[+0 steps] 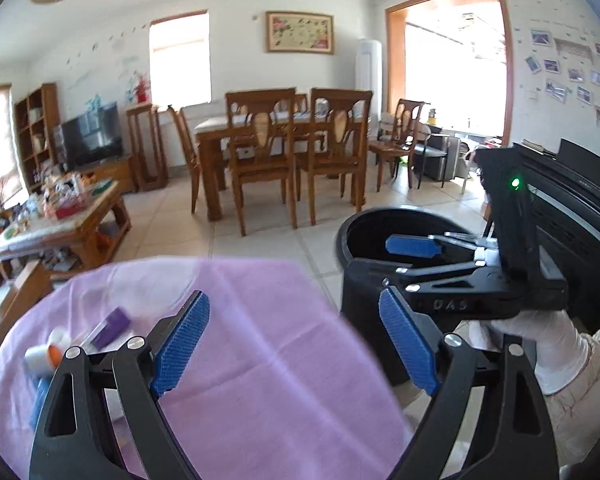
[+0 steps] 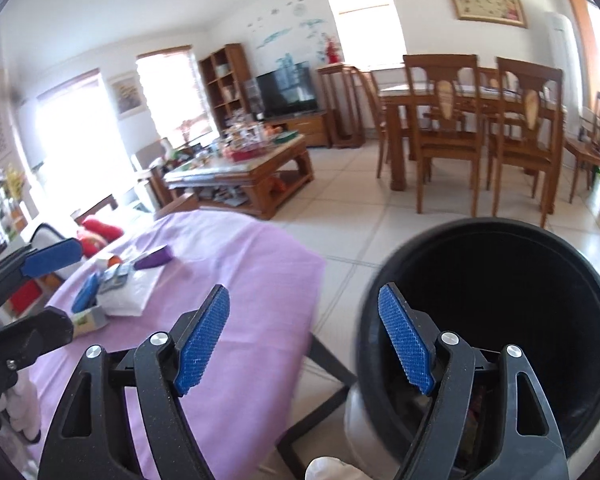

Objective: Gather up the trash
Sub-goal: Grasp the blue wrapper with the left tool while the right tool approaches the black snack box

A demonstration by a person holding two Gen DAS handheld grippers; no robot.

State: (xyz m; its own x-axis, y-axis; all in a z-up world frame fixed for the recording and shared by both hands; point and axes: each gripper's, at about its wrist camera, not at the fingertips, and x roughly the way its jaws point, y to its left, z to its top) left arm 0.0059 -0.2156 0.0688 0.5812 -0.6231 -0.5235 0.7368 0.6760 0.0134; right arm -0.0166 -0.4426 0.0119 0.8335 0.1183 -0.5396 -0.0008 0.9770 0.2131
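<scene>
Trash (image 1: 100, 334) on the table, left of the empty left gripper (image 1: 296, 346) fingers

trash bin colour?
Black trash bin, dark inside too. Shows best in the right wrist view.

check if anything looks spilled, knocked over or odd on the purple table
Nothing looks spilled. The trash lies in a loose heap at the far left of the purple tablecloth: a purple packet, a blue wrapper and white paper. The black bin stands upright beside the table.
</scene>
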